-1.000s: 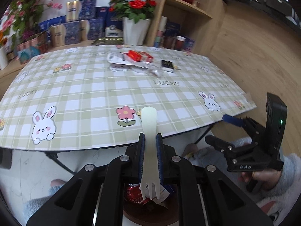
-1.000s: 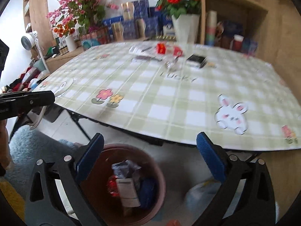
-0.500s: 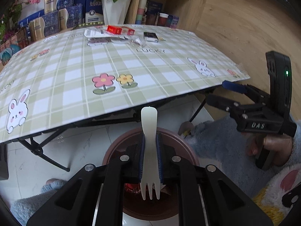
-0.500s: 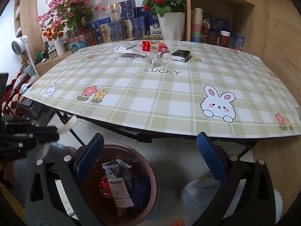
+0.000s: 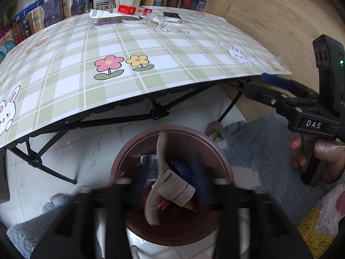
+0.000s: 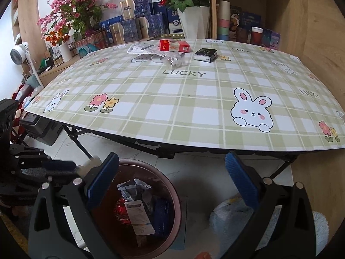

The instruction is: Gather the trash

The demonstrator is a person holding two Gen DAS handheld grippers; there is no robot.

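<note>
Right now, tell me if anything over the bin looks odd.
A white plastic fork is tilted over the brown bin, loose between the opening fingers of the left gripper. Nothing has spilled outside.

I see the tabletop [image 6: 183, 108], checked green with bunnies and flowers. At its far side lie a red box [image 6: 174, 45], white paper [image 6: 140, 48], crumpled plastic [image 6: 173, 60] and a black pack [image 6: 205, 54]. Below its near edge, a brown bin [image 6: 148, 207] stands on the pale floor [image 6: 194, 172].
</note>
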